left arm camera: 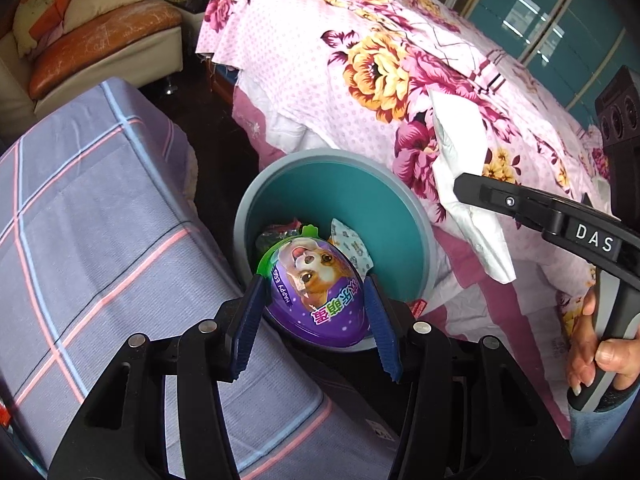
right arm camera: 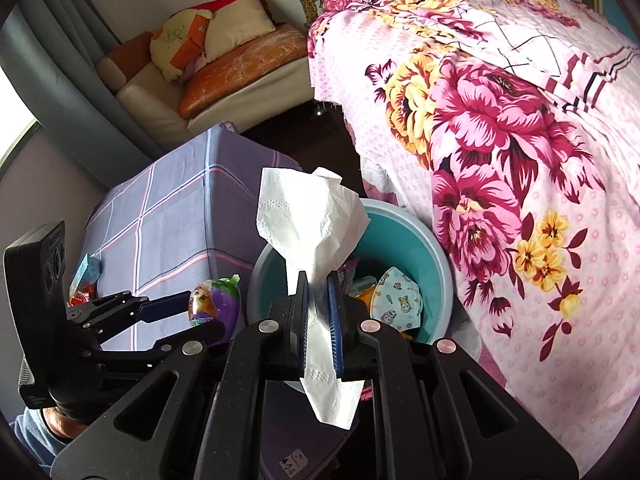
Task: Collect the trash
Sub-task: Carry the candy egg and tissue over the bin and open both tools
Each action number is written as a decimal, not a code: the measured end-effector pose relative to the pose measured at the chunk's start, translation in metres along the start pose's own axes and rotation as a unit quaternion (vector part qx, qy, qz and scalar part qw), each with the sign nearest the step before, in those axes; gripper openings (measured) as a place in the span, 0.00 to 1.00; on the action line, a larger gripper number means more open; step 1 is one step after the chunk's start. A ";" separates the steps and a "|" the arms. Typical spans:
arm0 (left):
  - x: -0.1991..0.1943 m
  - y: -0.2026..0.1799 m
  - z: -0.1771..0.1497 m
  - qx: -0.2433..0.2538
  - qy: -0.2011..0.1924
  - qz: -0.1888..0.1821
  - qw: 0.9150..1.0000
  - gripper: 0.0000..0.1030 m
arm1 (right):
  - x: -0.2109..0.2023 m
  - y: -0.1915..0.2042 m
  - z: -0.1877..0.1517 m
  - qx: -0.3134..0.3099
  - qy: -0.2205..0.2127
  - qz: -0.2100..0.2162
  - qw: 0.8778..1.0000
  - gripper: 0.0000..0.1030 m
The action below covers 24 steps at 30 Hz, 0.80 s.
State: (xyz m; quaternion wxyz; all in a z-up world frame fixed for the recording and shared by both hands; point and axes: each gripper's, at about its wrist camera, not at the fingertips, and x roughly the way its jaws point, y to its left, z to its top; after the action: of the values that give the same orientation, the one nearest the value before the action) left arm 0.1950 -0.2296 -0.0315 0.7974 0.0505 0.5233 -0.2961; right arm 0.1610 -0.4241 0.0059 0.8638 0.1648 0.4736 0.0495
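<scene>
Left wrist view: my left gripper (left arm camera: 316, 312) clamps the purple plastic egg (left arm camera: 318, 294) over the teal bin (left arm camera: 400, 216).
My right gripper (right arm camera: 318, 320) pinches white tissue (right arm camera: 316, 232), frame centre.

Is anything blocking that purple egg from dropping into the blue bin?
Nothing visible. The left gripper holds the purple egg right at the open bin; only trash, including a mask, lies at the bottom.
</scene>
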 end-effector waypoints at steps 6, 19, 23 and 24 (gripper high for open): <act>0.014 -0.006 0.008 0.009 0.007 0.000 1.000 0.51 | 0.006 -0.009 0.004 0.010 0.003 -0.003 1.000 0.10; 0.013 -0.003 0.008 0.007 -0.004 0.009 1.000 0.85 | 0.014 -0.010 0.008 0.010 0.010 -0.011 1.000 0.10; 0.004 0.006 0.006 -0.008 -0.009 0.006 1.000 0.88 | 0.015 -0.006 0.009 0.007 0.009 -0.014 1.000 0.12; 0.002 0.007 0.005 -0.011 -0.011 0.007 1.000 0.88 | 0.016 -0.005 0.010 0.007 0.009 -0.014 1.000 0.13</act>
State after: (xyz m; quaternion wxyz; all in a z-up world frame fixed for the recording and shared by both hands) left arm 0.2035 -0.2265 -0.0331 0.8058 0.0417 0.5172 -0.2856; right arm 0.1771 -0.4272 -0.0035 0.8586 0.1639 0.4844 0.0357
